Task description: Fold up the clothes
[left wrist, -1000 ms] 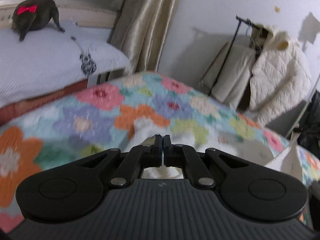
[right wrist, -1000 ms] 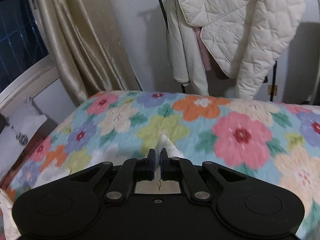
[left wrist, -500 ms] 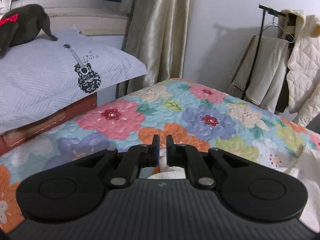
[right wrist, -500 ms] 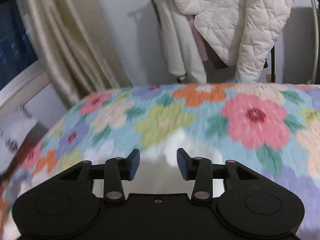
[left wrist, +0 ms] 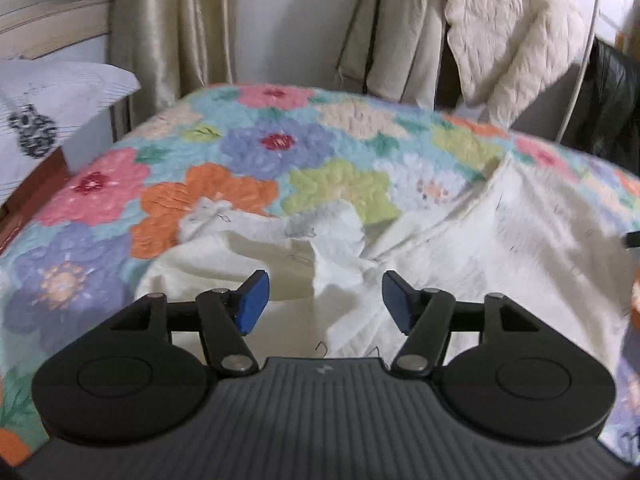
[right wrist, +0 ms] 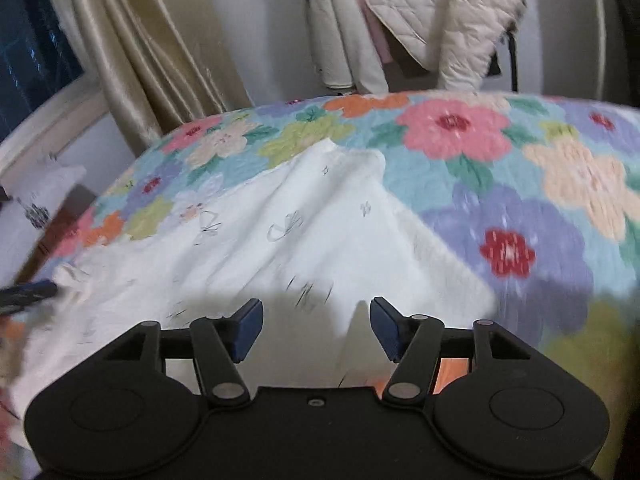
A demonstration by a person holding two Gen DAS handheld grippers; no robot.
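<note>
A white garment (left wrist: 460, 264) with small dark line prints lies rumpled on the floral quilt (left wrist: 256, 152). In the left wrist view its bunched edge (left wrist: 332, 228) rises just ahead of my left gripper (left wrist: 323, 300), which is open with nothing between its blue pads. The right wrist view shows the same white garment (right wrist: 288, 236) spread flatter, with a folded edge along its right side. My right gripper (right wrist: 316, 326) hangs open over its near part, empty. The other gripper's tip (right wrist: 28, 292) shows at the left edge of that view.
The bed's floral quilt (right wrist: 520, 184) fills both views. A beige curtain (left wrist: 168, 32) and a window stand behind it. A clothes rack with a quilted cream jacket (left wrist: 508, 36) is at the far right. A white pillow (left wrist: 48, 100) with a guitar print lies at left.
Both grippers were shut on the white garment one second ago. They have opened and let it go, and it now lies on the quilt. Both cameras have tilted down toward it.
</note>
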